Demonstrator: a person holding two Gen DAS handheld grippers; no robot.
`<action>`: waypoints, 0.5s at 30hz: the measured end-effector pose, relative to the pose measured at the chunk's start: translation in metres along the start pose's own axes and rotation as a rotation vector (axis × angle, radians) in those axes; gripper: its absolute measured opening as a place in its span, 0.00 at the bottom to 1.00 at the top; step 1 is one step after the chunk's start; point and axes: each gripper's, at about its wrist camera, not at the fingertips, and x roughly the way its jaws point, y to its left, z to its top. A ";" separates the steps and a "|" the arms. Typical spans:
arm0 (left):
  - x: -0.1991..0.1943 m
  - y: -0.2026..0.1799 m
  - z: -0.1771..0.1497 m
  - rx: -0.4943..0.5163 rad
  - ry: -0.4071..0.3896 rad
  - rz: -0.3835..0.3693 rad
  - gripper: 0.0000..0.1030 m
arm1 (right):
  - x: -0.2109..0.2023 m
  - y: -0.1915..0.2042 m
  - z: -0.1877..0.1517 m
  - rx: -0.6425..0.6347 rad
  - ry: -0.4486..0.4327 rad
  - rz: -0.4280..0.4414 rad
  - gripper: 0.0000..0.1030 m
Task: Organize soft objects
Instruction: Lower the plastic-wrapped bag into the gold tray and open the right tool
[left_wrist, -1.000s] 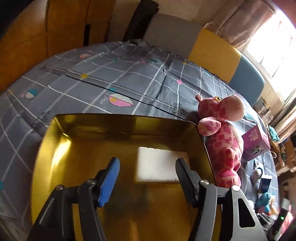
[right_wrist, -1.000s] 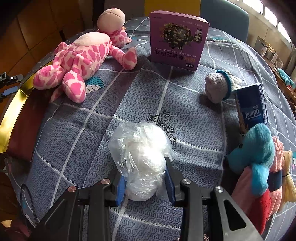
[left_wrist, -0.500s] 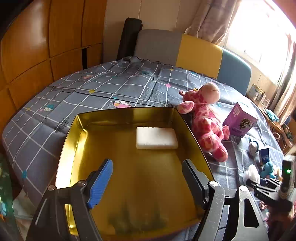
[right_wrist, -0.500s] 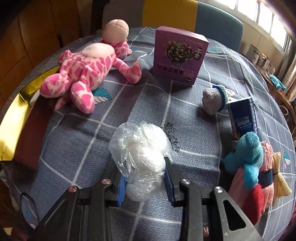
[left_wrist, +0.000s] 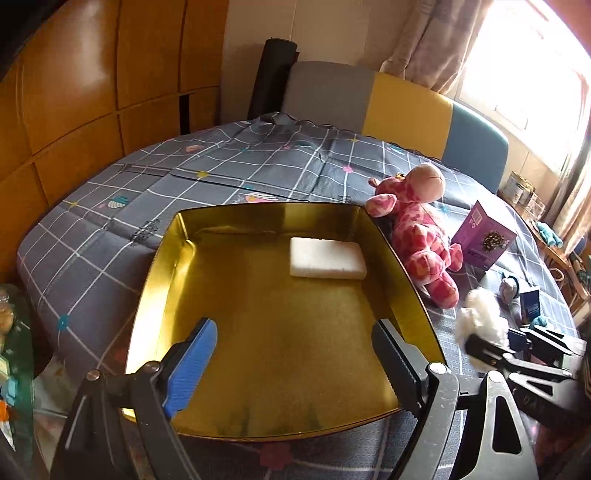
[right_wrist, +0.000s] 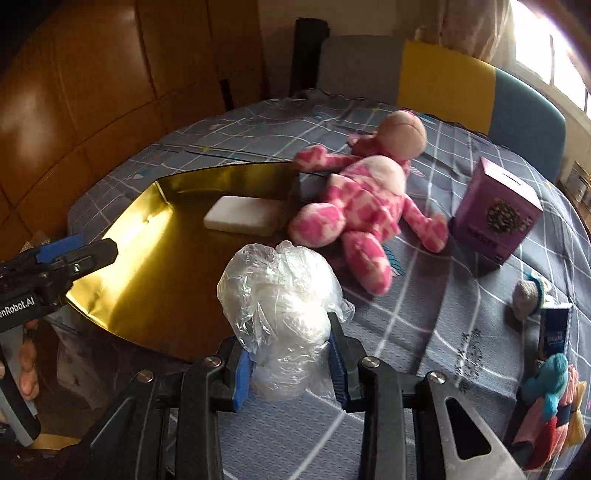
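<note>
A gold tray (left_wrist: 155, 266) lies on the grey checked cloth, with a white sponge (left_wrist: 327, 257) in its far right corner. My left gripper (left_wrist: 291, 363) is open and empty above the tray's near edge. My right gripper (right_wrist: 290, 363) is shut on a crumpled clear plastic bag (right_wrist: 280, 299), held up beside the tray's right edge (right_wrist: 110, 325); the bag also shows in the left wrist view (left_wrist: 482, 319). A pink spotted plush giraffe (right_wrist: 362, 199) lies just right of the tray, also in the left wrist view (left_wrist: 421, 236).
A purple box (right_wrist: 496, 218) stands right of the giraffe. A small grey knitted piece (right_wrist: 528, 297), a blue tissue pack (right_wrist: 556, 328) and a teal and pink plush heap (right_wrist: 550, 398) lie at the right. A colour-block chair back (left_wrist: 399, 107) stands behind the table.
My right gripper has lifted the bag and carried it left to the tray's edge. My left gripper has drawn back from the tray, still open.
</note>
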 end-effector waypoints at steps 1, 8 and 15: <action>0.000 0.002 -0.001 -0.004 0.001 0.001 0.84 | 0.002 0.009 0.004 -0.016 -0.002 0.012 0.34; -0.004 0.016 -0.005 -0.024 -0.009 0.018 0.84 | 0.021 0.056 0.031 -0.101 0.003 0.032 0.34; -0.009 0.029 -0.007 -0.051 -0.019 0.027 0.85 | 0.071 0.062 0.054 -0.117 0.062 -0.044 0.36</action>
